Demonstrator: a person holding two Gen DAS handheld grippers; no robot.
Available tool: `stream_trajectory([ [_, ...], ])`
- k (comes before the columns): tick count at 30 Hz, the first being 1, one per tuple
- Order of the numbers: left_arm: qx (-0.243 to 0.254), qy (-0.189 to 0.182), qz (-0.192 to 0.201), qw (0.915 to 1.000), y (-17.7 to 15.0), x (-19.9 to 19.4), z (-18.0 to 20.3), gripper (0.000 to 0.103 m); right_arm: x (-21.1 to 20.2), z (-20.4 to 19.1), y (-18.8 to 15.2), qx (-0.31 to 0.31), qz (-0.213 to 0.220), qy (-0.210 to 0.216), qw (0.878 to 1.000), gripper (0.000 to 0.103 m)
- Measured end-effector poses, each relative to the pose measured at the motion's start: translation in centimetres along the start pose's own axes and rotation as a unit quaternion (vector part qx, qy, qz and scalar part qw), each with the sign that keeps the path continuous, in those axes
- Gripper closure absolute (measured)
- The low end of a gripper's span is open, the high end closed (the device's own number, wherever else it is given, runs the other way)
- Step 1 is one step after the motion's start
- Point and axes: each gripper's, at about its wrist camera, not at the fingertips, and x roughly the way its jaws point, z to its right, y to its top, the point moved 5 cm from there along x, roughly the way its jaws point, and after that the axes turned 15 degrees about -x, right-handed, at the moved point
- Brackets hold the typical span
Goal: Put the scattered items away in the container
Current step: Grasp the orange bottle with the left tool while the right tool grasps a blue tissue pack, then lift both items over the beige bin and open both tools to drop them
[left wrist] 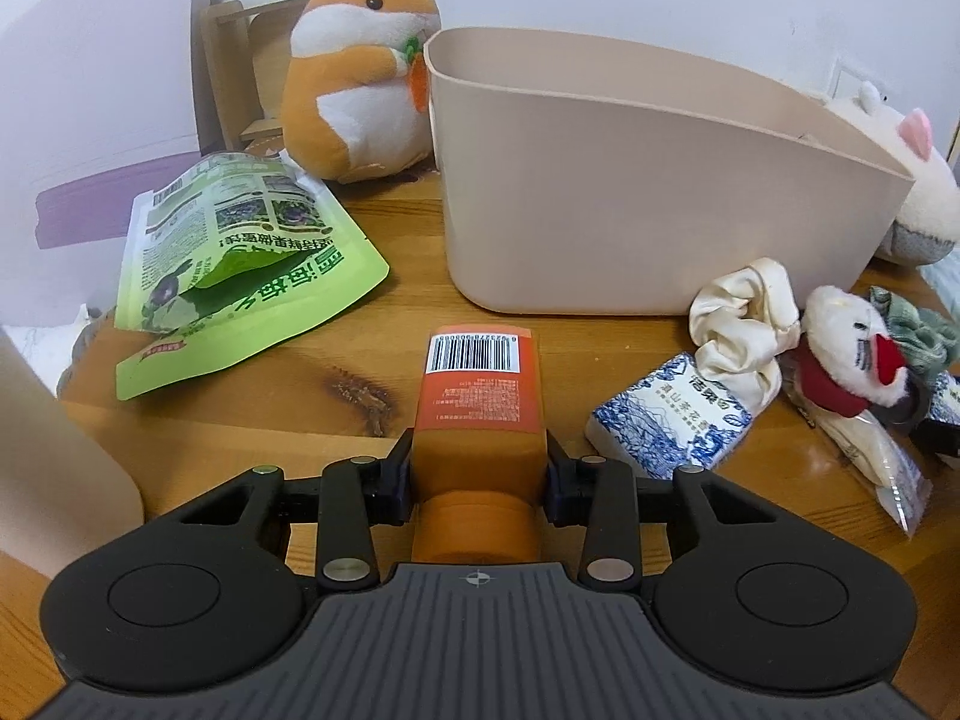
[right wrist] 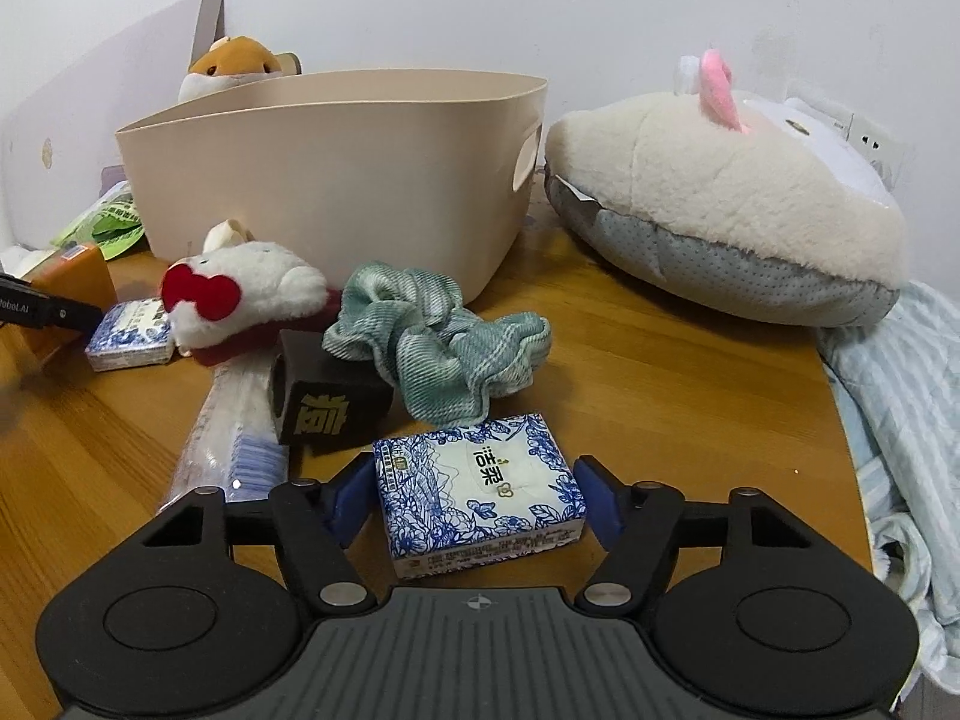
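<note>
Wooden table (left wrist: 372, 438) against a white wall, strewn with small things around a beige container (left wrist: 660, 192).

Left tongs (left wrist: 478, 474) are clamped on an orange bottle (left wrist: 477, 396) lying on the table just in front of the container, barcode end away. Right tongs (right wrist: 474, 501) straddle a blue-and-white tissue pack (right wrist: 480, 492) resting on the table; small gaps show at both pads, so nothing is gripped. Beyond it lie a green scrunchie (right wrist: 432, 342), a black block (right wrist: 327, 402) and a small white plush (right wrist: 240, 294), all outside the container.
</note>
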Motion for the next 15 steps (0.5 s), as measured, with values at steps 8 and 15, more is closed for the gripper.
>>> stream_trajectory([
  [8, -0.002, -0.015, 0.019, 0.9997, 0.4, -3.3, 0.0, 0.064, -3.7, -0.6, 0.8, -0.022, 0.019, -0.015, 0.999, 0.035],
  [15, -0.011, -0.047, 0.047, 0.9977, 2.5, -7.0, 0.4, 0.064, -7.1, -0.8, 3.2, -0.036, 0.053, -0.033, 0.997, 0.035],
])
